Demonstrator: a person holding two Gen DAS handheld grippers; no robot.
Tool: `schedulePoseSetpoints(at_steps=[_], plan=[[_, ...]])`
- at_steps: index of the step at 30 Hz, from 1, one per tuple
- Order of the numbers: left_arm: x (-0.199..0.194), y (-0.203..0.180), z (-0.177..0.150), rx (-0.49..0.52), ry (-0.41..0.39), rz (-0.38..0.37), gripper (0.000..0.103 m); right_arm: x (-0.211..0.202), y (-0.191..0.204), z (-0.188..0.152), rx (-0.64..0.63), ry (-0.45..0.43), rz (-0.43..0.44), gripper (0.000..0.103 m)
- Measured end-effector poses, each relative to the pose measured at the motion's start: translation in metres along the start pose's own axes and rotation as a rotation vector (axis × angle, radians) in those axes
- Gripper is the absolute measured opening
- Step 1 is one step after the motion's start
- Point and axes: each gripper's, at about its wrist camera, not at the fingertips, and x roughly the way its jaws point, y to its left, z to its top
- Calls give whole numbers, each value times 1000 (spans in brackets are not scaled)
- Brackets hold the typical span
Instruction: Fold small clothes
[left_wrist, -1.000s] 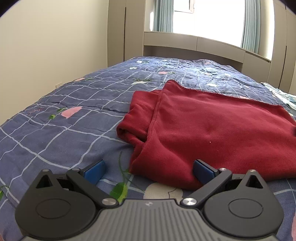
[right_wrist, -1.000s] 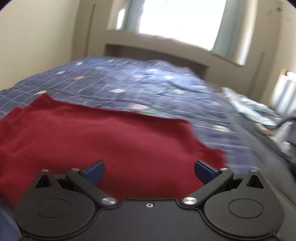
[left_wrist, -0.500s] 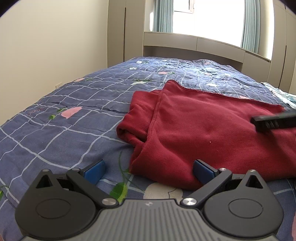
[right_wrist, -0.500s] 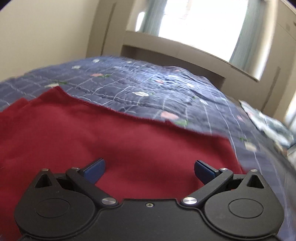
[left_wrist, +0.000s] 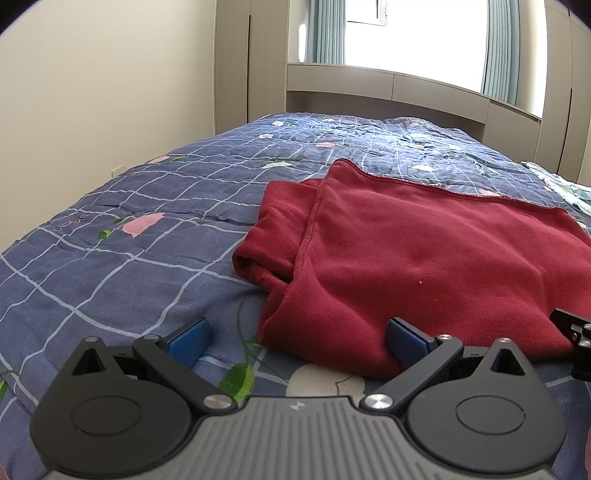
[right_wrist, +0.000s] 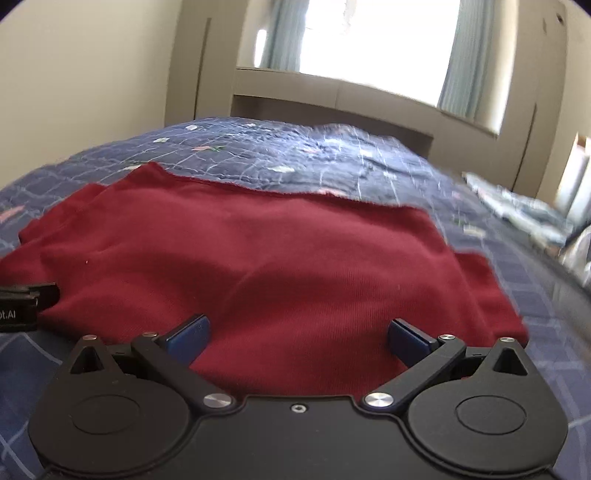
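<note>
A dark red garment (left_wrist: 424, 258) lies flat on the blue checked quilt (left_wrist: 129, 240), its left sleeve folded under at the left edge. My left gripper (left_wrist: 299, 338) is open at the garment's near left corner, nothing between its blue pads. In the right wrist view the same red garment (right_wrist: 258, 258) fills the middle, and my right gripper (right_wrist: 299, 338) is open over its near hem, holding nothing. A black part of the right gripper (left_wrist: 574, 332) shows at the right edge of the left wrist view; the left gripper's body (right_wrist: 22, 302) shows at the left edge of the right wrist view.
The bed runs back to a beige headboard shelf (left_wrist: 406, 86) under a bright window. A cream wall (left_wrist: 92, 92) borders the left side. Pale patterned fabric (right_wrist: 524, 210) lies at the bed's right edge.
The right gripper has swung left and pulled back toward the near hem, now beside the left gripper. The left gripper has stayed put. The garment has not moved.
</note>
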Motion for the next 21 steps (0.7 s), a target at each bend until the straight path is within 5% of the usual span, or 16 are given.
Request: schedulePoseSetpoints(at_steps=[5,21], plan=[[0,1,0,0,-4,1,102,6,-20,-2,121,21,79,103],[-2,3,-2,-1,-19,-1,102,1,-18,-6,123,-3,75,103]])
